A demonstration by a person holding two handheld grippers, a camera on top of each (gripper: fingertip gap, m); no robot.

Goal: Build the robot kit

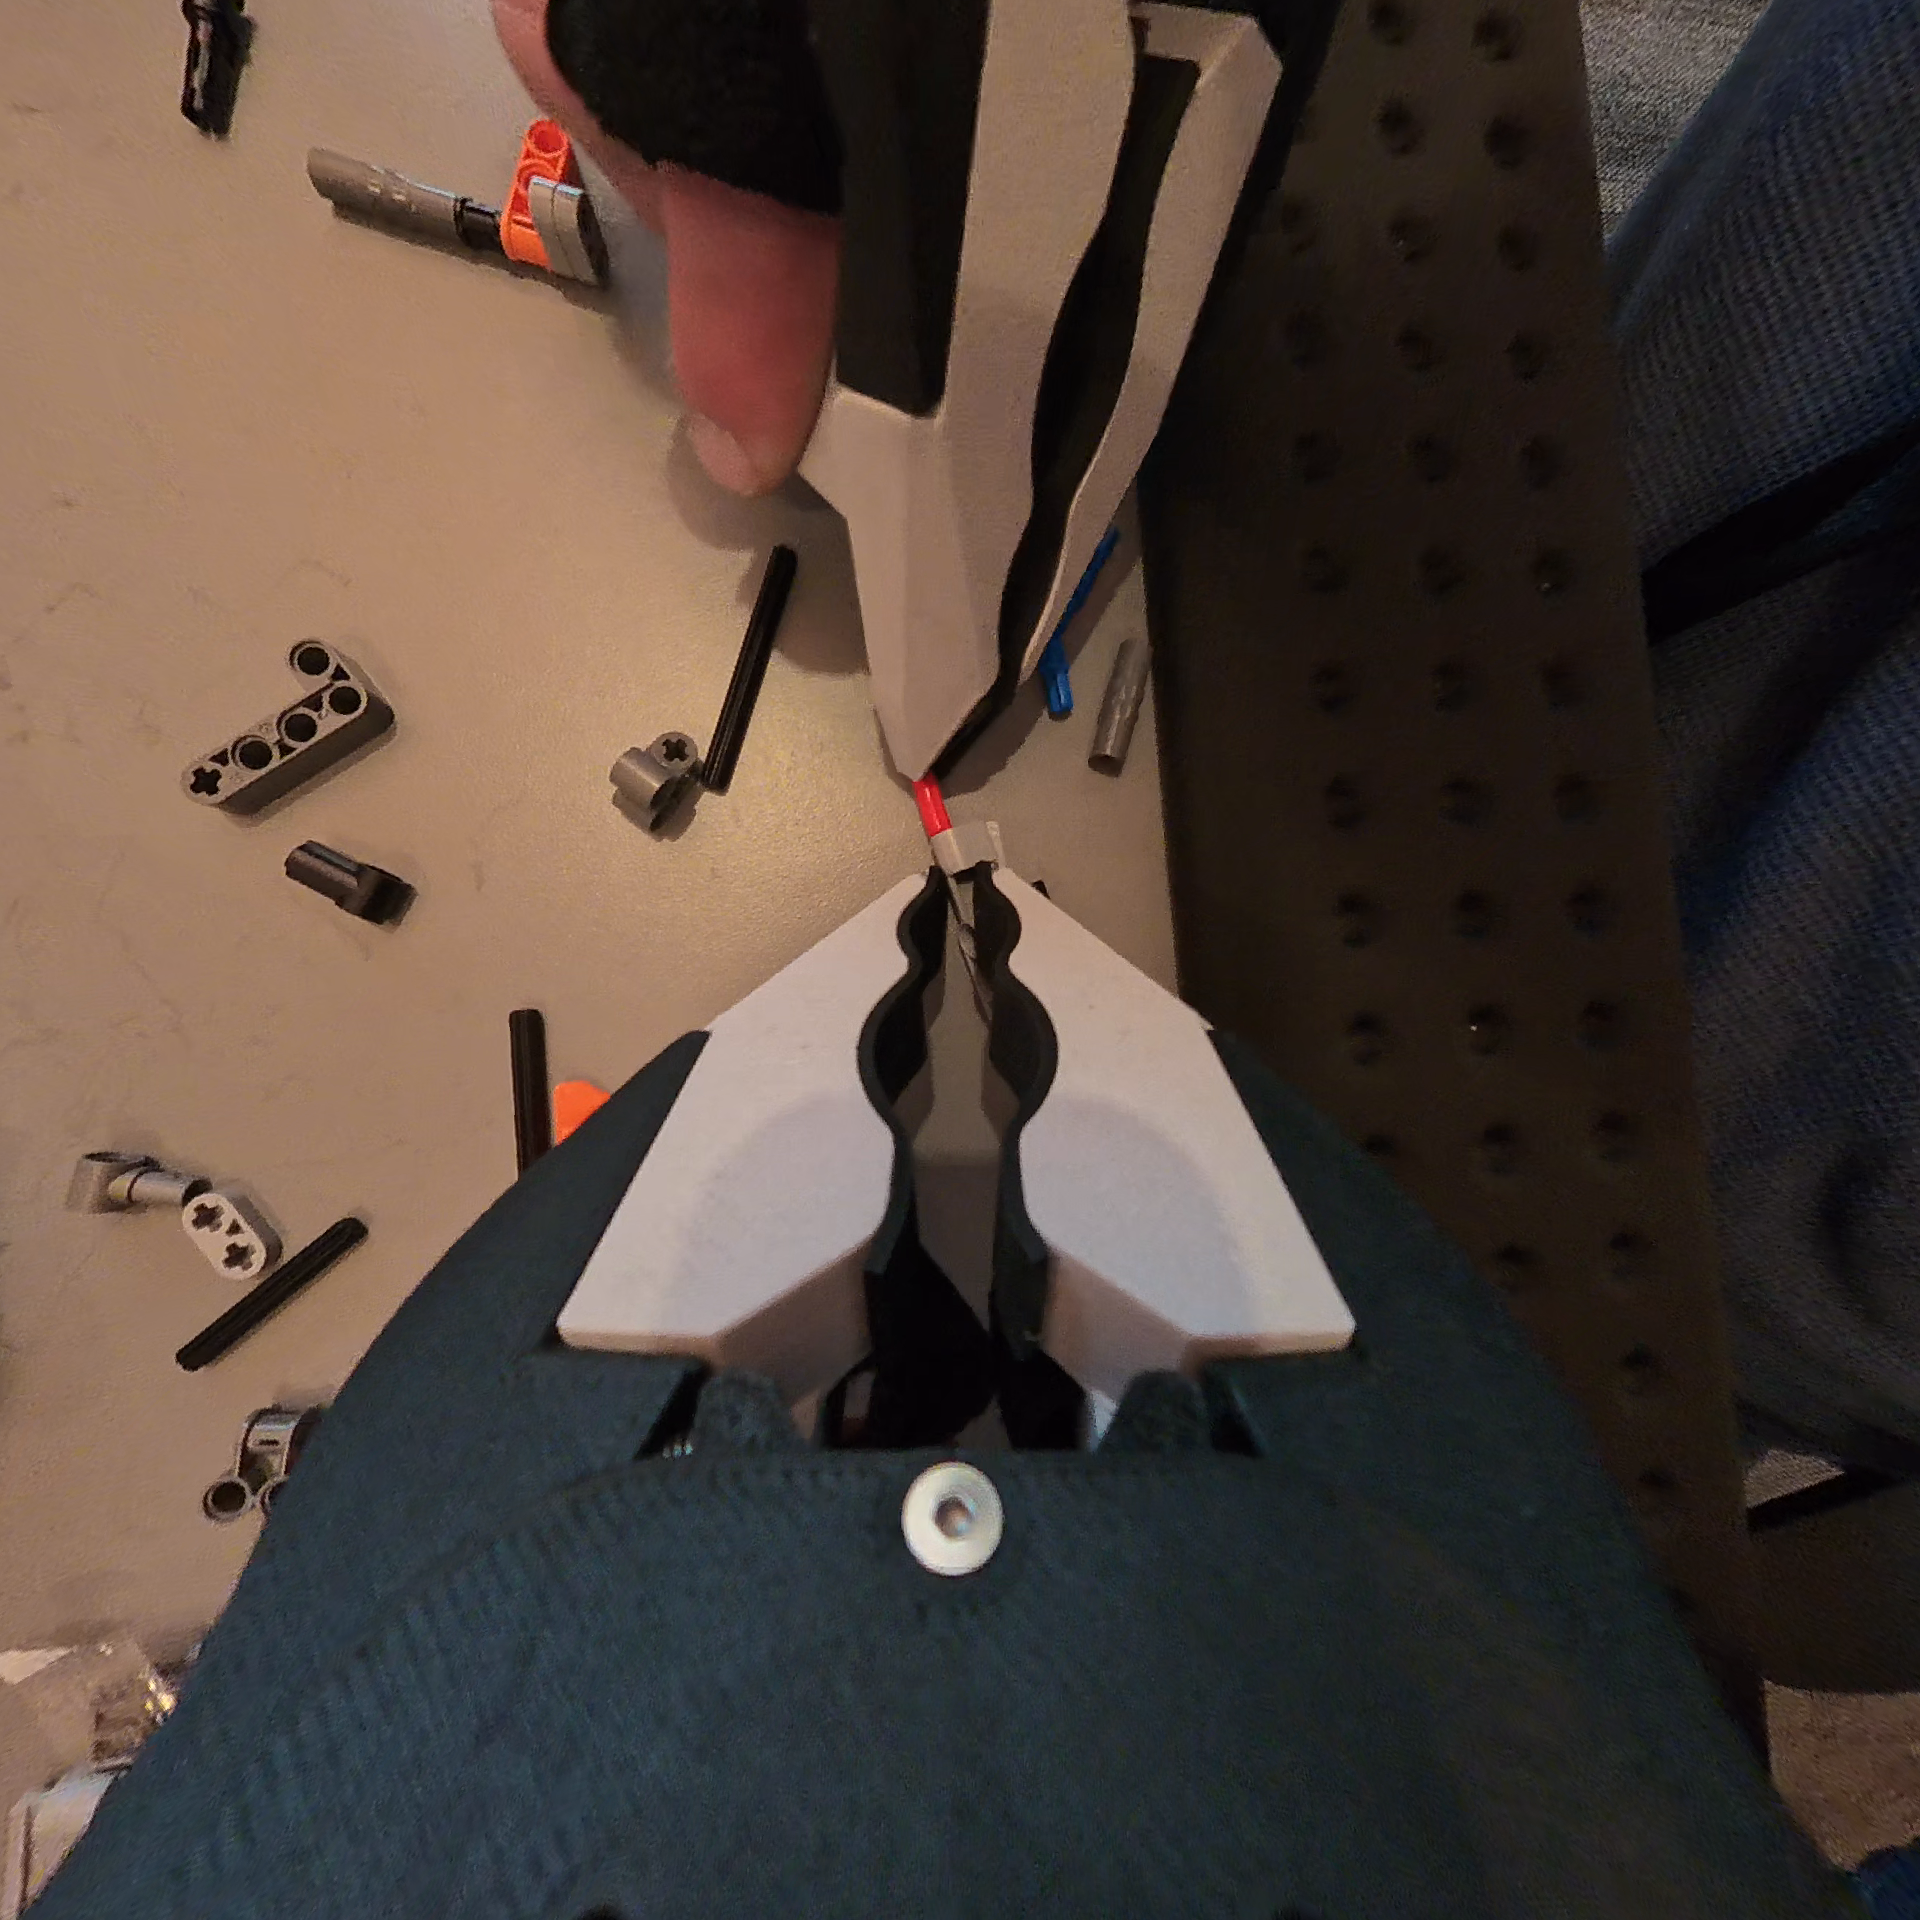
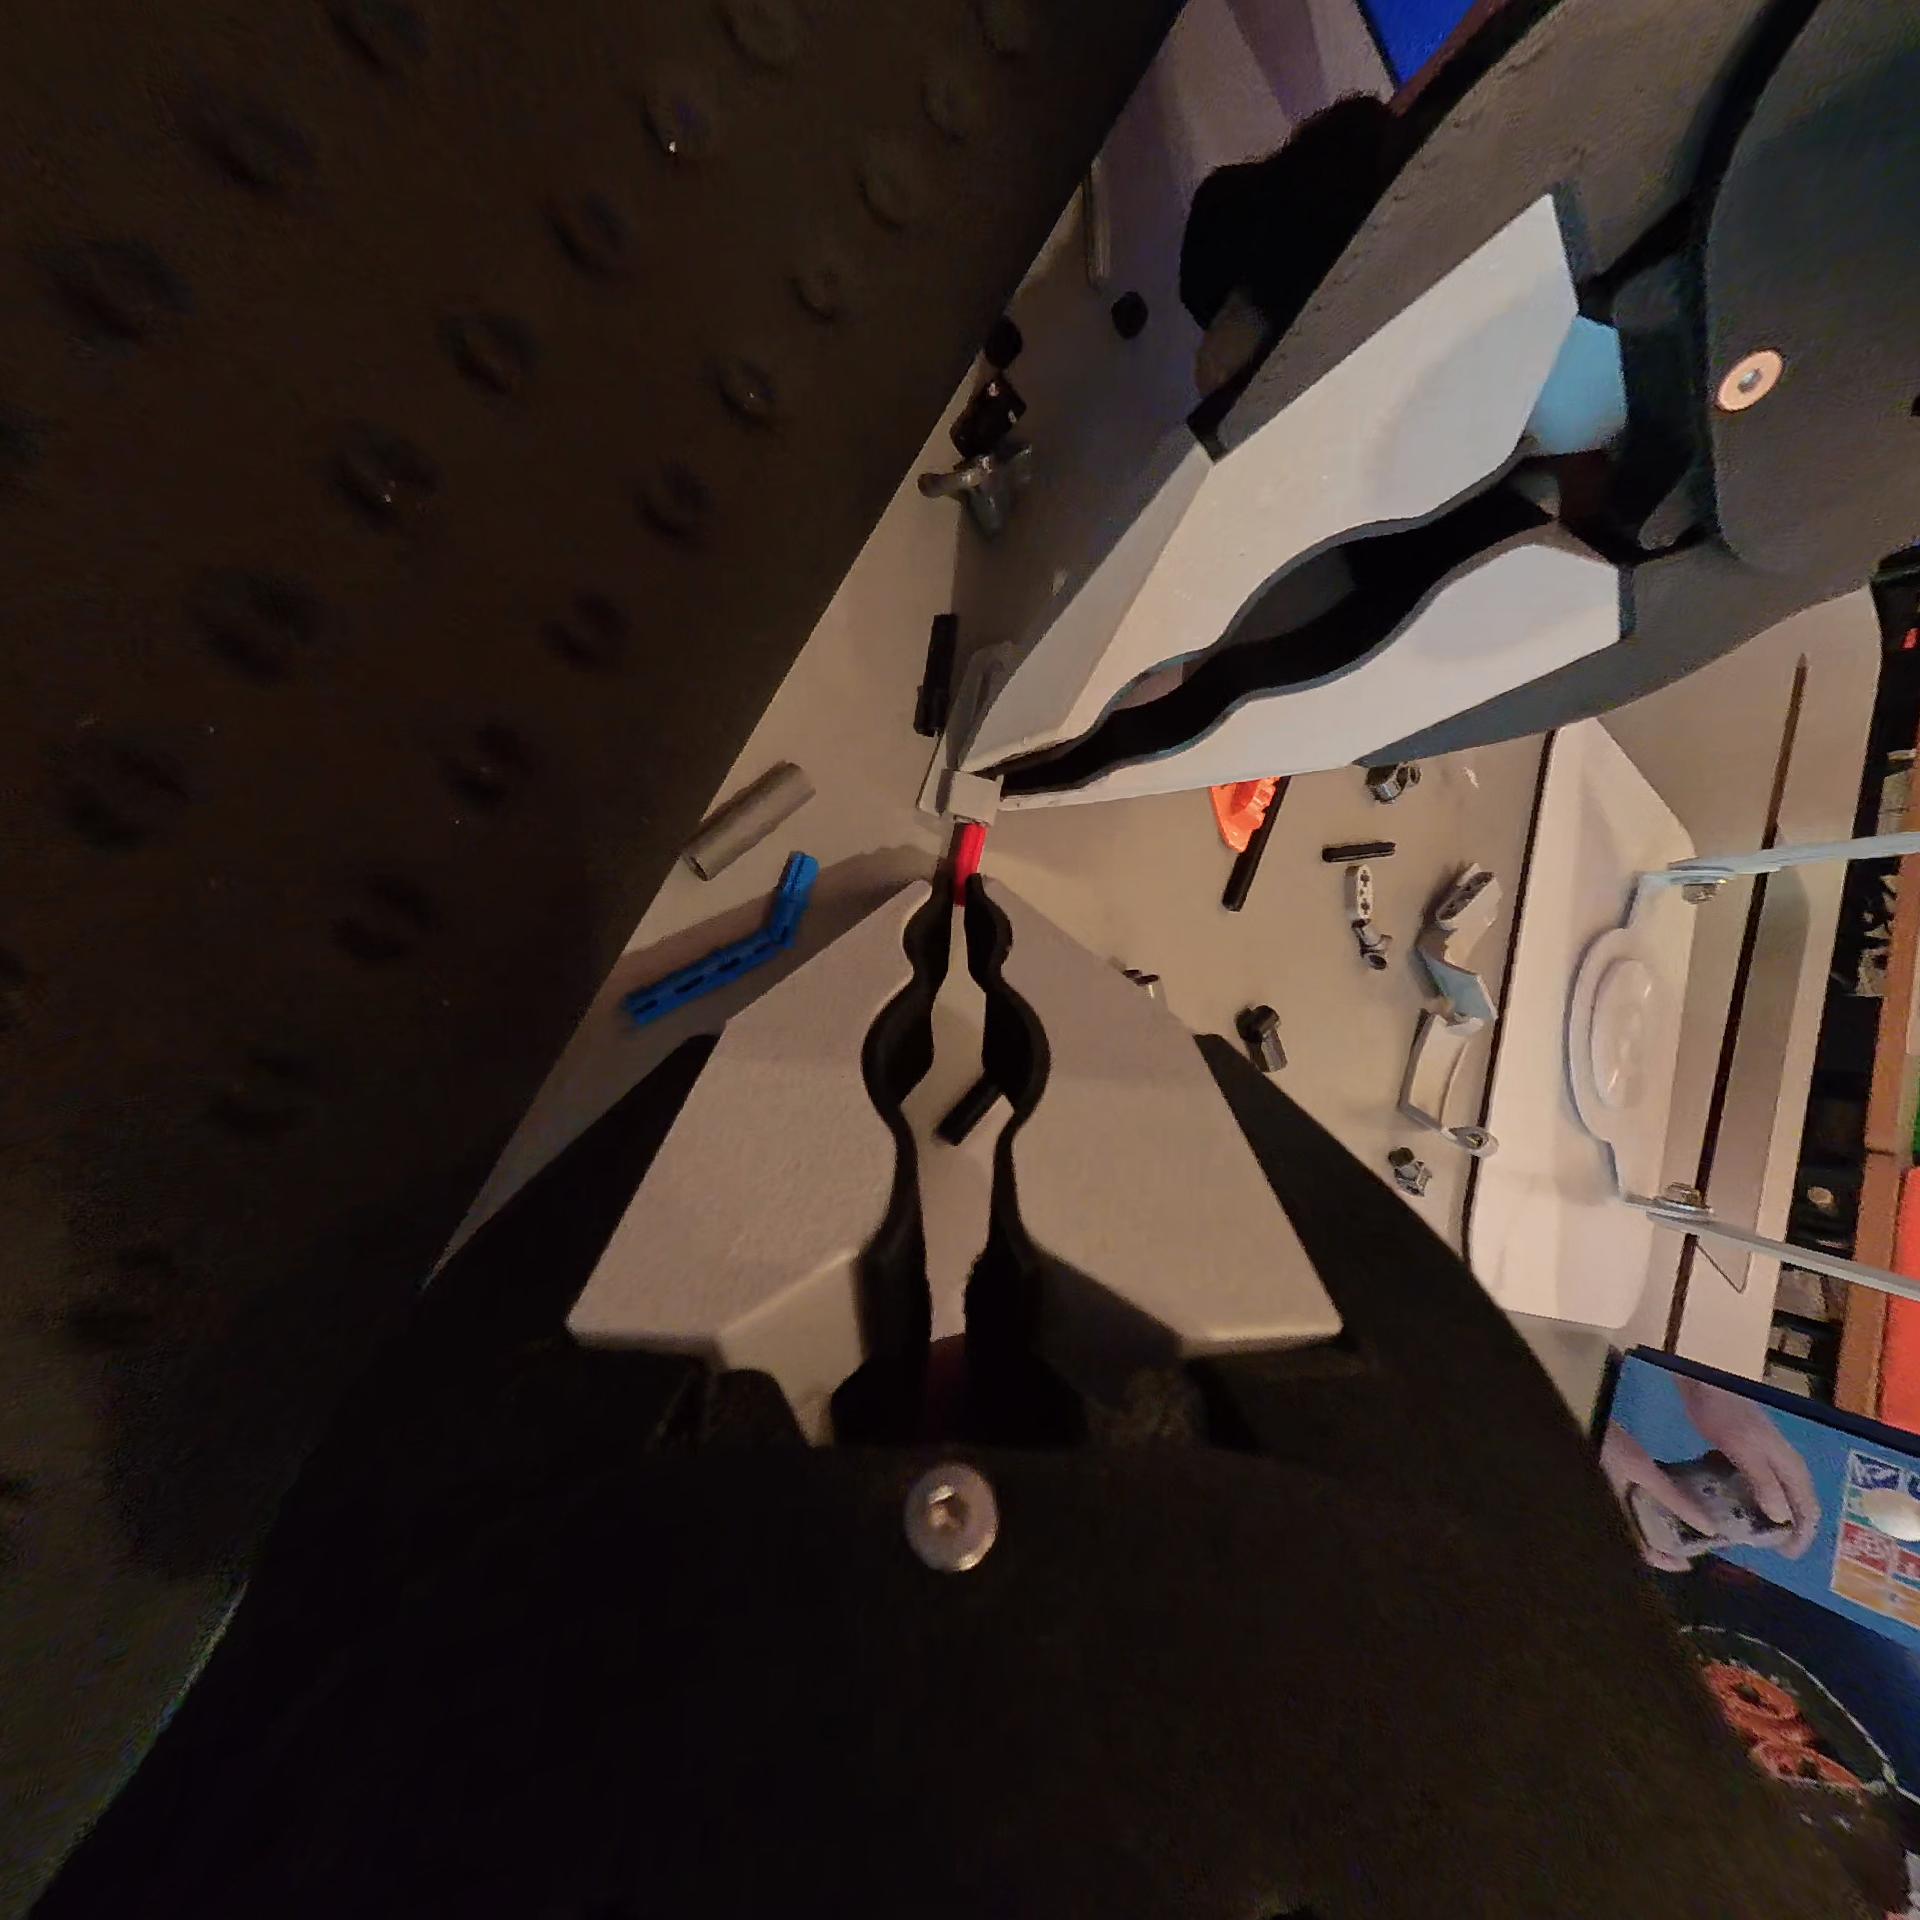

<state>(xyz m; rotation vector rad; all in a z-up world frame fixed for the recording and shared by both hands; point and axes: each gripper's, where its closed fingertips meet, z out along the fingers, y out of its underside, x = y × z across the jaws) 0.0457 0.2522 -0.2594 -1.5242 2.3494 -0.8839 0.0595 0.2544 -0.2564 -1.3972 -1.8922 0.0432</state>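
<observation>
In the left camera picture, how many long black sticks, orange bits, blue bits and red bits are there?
Long black sticks: 3
Orange bits: 2
Blue bits: 1
Red bits: 1
Total: 7

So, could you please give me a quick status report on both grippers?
Left gripper shut on grey connector. Right gripper shut on red axle. Axle seated in connector, above table. Nothing between.
</observation>
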